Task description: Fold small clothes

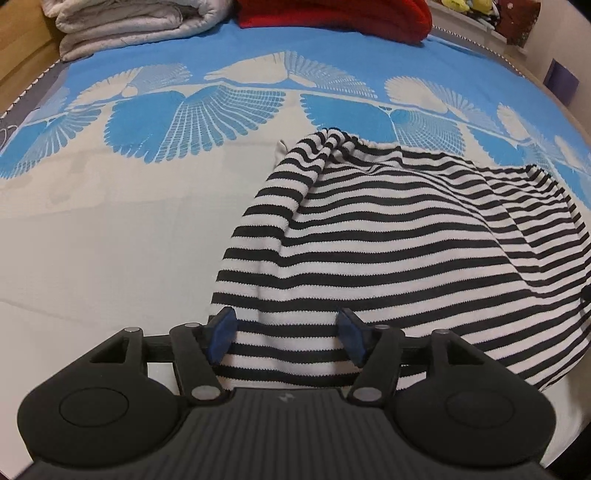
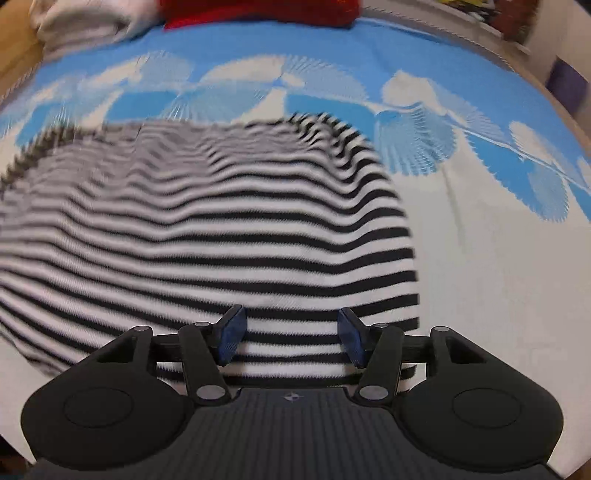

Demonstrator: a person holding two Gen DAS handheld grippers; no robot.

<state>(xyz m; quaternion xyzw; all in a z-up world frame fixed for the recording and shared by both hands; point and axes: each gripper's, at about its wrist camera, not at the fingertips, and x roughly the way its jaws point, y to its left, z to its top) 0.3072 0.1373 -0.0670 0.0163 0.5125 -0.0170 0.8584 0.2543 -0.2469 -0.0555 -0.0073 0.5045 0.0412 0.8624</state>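
A black-and-white striped garment (image 1: 388, 240) lies rumpled on the bed, with a bunched ridge at its far end. In the left wrist view it fills the right half, and my left gripper (image 1: 286, 334) hovers over its near left corner, jaws open with a wide gap above the cloth. The right wrist view is blurred; there the same striped garment (image 2: 207, 229) spreads across the left and centre. My right gripper (image 2: 291, 336) stands open over its near right corner. Neither pair of blue pads (image 1: 221, 332) presses on the fabric.
The bed carries a blue and cream cover (image 1: 110, 221) with a fan pattern. At its far end lie a folded pale quilt (image 1: 122, 26) and a red bundle (image 1: 340, 14). A wooden edge shows at far left, a cluttered shelf at far right.
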